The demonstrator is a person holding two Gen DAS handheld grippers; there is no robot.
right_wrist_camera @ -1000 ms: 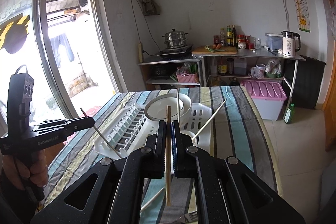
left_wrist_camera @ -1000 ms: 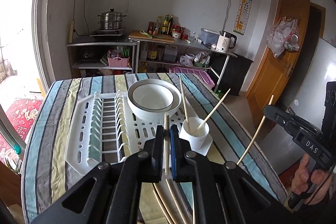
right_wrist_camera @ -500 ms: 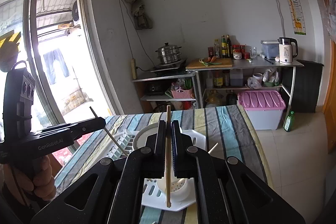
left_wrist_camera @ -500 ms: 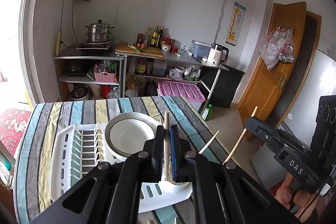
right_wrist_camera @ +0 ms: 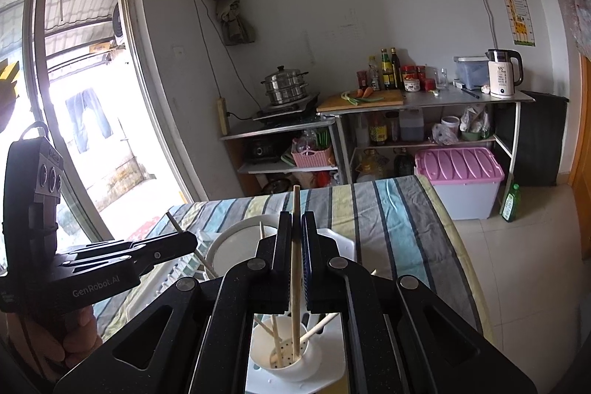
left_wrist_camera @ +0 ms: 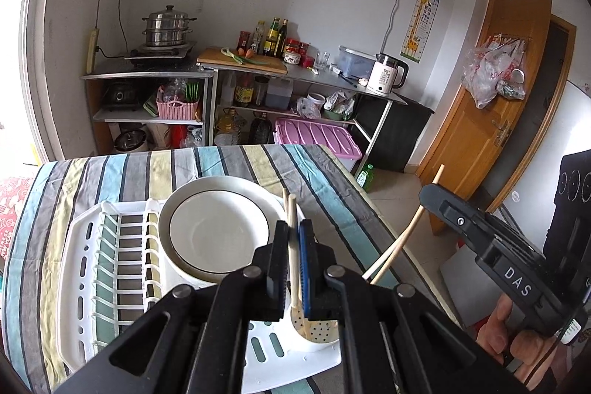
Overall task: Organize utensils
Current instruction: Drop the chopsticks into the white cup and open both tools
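Gripping one chopstick (left_wrist_camera: 292, 246) each, the left gripper (left_wrist_camera: 293, 239) and right gripper (right_wrist_camera: 295, 235) hovered over the white cup (right_wrist_camera: 286, 353) at 6 o'clock.

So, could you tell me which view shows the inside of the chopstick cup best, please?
The right wrist view: the cup sits between the arms, its perforated bottom and chopsticks showing. In the left wrist view the cup is half hidden behind the left gripper.

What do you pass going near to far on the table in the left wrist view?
Left claw shut on a chopstick → white perforated cup → stacked white bowls → bare striped tablecloth.
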